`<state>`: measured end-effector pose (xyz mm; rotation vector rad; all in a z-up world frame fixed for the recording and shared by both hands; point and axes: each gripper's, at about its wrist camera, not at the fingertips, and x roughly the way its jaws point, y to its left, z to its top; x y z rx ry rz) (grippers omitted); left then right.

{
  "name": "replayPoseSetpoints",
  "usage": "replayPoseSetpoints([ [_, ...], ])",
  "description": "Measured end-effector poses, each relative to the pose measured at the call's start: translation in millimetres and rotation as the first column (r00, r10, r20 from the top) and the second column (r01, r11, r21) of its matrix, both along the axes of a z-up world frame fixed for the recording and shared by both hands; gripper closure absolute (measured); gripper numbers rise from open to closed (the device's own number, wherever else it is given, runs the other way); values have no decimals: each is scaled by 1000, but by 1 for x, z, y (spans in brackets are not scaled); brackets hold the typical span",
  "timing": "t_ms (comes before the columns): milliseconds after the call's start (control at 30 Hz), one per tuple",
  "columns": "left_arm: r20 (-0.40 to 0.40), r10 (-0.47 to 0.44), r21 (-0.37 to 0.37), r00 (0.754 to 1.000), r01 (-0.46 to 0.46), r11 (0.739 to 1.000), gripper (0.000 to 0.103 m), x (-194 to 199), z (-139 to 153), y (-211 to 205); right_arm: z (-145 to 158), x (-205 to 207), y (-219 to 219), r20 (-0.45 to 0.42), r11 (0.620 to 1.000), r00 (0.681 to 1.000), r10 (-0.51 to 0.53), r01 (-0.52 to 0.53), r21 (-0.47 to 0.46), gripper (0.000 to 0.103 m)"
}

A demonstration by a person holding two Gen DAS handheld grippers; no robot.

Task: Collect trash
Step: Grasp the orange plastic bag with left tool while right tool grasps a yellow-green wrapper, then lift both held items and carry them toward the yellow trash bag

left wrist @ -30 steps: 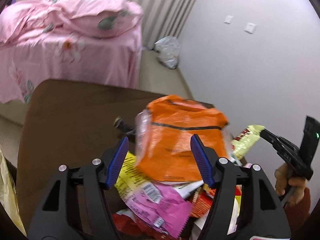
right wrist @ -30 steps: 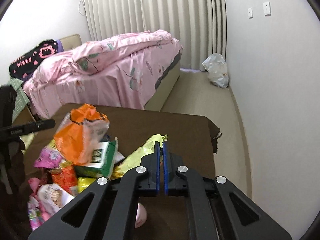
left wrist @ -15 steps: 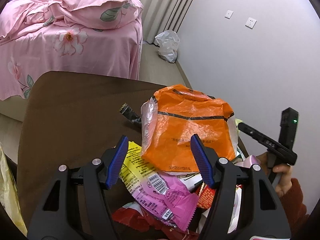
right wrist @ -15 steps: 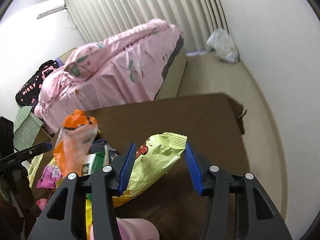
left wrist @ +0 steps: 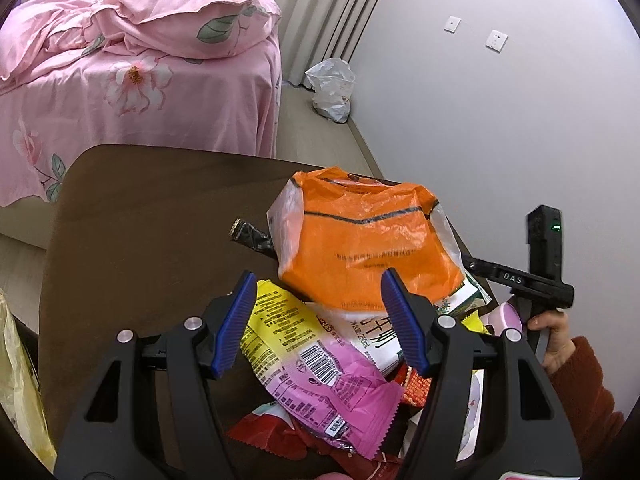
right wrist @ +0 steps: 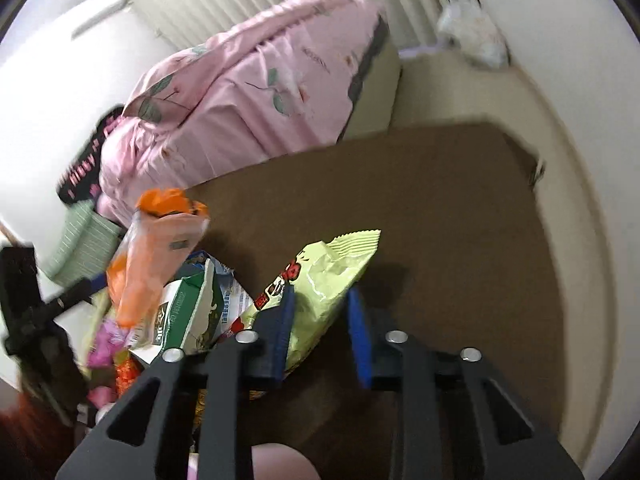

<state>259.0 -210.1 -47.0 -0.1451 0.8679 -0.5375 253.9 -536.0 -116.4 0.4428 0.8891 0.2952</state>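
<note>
A pile of snack wrappers lies on the brown table (left wrist: 152,232). An orange plastic bag (left wrist: 360,240) tops the pile, with a yellow and pink wrapper (left wrist: 320,364) below it. My left gripper (left wrist: 320,320) is open and empty above the pile. In the right wrist view my right gripper (right wrist: 322,328) is open, its jaws either side of a pale green snack bag (right wrist: 320,280) that lies on the table (right wrist: 440,220). The orange bag (right wrist: 148,256) and a green-and-white carton (right wrist: 188,312) lie to its left.
A bed with pink bedding (left wrist: 140,68) stands beyond the table. A white plastic bag (left wrist: 332,88) sits on the floor by the wall. A dark small wrapper (left wrist: 250,236) lies left of the orange bag. A yellow bag (left wrist: 20,380) hangs at the table's left edge.
My right gripper opened and let go of the green snack bag, which now lies on the table between its jaws. The left gripper stayed open and drew back slightly.
</note>
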Motion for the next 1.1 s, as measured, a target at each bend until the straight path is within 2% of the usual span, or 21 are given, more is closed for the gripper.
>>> replayPoseSetpoints([
  [67,-2,8,-2,1000,-8,1000,42,2,0,2,12,-7,3,31,1000,999,-10,11,-27,84],
  [267,5,44,-28,999,-44,999,42,12,3,6,49,-31,17,116,983,993,-10,31,-183,88],
  [467,74,26,-11,997,-25,1000,42,21,21,0,84,-57,35,201,942,979,25,44,-331,91],
  [500,88,20,-7,996,-19,1000,42,22,23,-2,91,-64,36,228,924,973,16,73,-375,92],
  [600,107,3,0,994,-3,1000,42,29,27,-9,109,-76,32,287,907,958,-14,133,-399,92],
  [767,34,20,83,999,-22,996,42,54,10,-32,133,-88,20,352,883,934,-58,213,-419,92],
  [833,-35,18,101,999,-14,995,49,66,0,-42,136,-92,16,359,881,931,-68,225,-416,92],
  [867,-64,12,102,998,-6,995,69,70,-5,-46,136,-94,16,363,878,929,-72,232,-419,92],
  [900,-100,13,113,995,-2,994,83,74,-9,-50,137,-97,16,368,871,927,-75,240,-429,92],
  [967,-99,33,98,995,-23,995,92,72,-7,-49,138,-103,19,370,866,927,-67,239,-440,92],
  [1100,-1,41,36,999,-41,999,95,45,19,-35,150,-117,26,402,850,914,-61,259,-460,92],
])
